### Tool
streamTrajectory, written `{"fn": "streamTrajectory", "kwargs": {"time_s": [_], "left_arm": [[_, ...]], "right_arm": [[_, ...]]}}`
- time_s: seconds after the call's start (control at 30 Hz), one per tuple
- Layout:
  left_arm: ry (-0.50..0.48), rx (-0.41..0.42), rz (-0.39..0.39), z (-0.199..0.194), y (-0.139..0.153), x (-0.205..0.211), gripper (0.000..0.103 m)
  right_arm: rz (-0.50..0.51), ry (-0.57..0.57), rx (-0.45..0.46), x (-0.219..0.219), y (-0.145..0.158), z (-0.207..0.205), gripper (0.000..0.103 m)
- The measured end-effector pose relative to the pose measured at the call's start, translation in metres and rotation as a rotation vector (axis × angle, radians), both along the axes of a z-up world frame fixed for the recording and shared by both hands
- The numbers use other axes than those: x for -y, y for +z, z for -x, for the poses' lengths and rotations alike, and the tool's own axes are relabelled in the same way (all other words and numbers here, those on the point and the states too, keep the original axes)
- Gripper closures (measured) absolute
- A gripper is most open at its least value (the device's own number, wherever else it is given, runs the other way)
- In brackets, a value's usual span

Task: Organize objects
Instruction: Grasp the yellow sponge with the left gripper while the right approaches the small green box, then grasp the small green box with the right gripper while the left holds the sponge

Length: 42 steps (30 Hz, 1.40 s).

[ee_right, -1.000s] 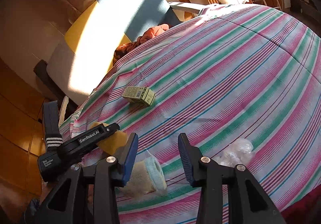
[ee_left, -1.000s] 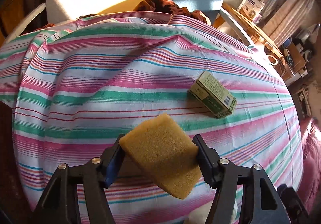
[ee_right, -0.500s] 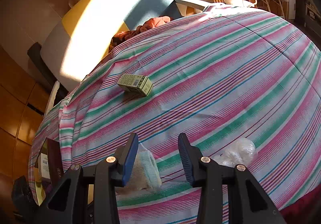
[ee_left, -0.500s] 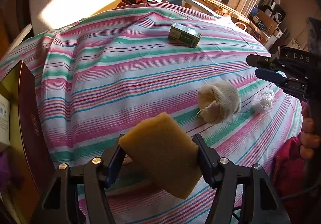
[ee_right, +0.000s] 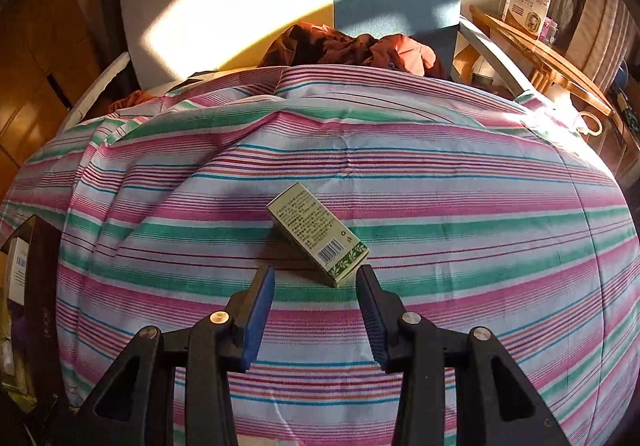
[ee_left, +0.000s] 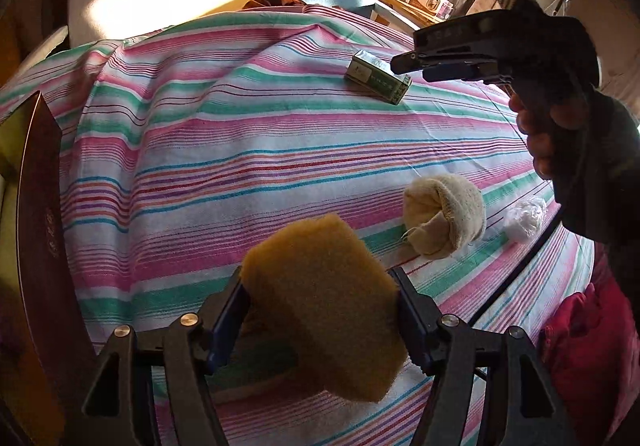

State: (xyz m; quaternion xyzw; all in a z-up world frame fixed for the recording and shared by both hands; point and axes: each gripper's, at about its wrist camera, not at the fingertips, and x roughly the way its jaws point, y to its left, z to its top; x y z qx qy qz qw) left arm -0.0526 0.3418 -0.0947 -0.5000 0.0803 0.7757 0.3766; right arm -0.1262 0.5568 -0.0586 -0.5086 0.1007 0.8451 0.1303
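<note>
Sponge [ee_left: 324,310], yellow, porous, seemingly pinched by easing left fingers [ee_left: 230,310]; right fingers [ee_right: 260,302] spreading, empty.

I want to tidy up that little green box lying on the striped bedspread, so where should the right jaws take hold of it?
Grip the green box across its two long narrow sides, coming from above. It lies flat and diagonal on the striped bedspread, so roll the right gripper, jaws opening and empty, to square with it.

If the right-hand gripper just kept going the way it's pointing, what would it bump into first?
Most likely the small green box lying on the striped bedcover. It sits just ahead of the right gripper, whose empty jaws are opening; depth is hard to judge.
</note>
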Motion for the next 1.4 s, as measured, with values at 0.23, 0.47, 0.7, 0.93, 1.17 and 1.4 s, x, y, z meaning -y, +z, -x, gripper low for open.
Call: {"fn": "streamTrajectory", "kwargs": {"time_s": [0.23, 0.47, 0.7, 0.93, 1.17, 1.4], "left_arm": [[0.006, 0.002, -0.018, 0.0, -0.002, 0.001, 0.03], [0.009, 0.003, -0.04, 0.001, -0.003, 0.001, 0.029], [0.017, 0.0, -0.041, 0.0, -0.003, 0.001, 0.029], [0.025, 0.008, -0.043, -0.001, -0.003, 0.004, 0.029], [0.029, 0.016, -0.048, 0.002, -0.003, 0.003, 0.028], [0.032, 0.013, -0.048, 0.002, -0.004, 0.002, 0.028]], "right_arm": [[-0.095, 0.052, 0.09, -0.002, -0.016, 0.042, 0.053], [-0.109, 0.05, 0.1, -0.006, -0.022, 0.054, 0.055], [-0.088, 0.031, 0.082, -0.009, -0.021, 0.054, 0.056], [-0.055, -0.001, 0.085, -0.017, -0.022, 0.057, 0.055], [-0.043, 0.005, 0.101, -0.026, -0.018, 0.054, 0.055], [-0.012, 0.021, 0.126, -0.03, -0.022, 0.051, 0.049]]}}
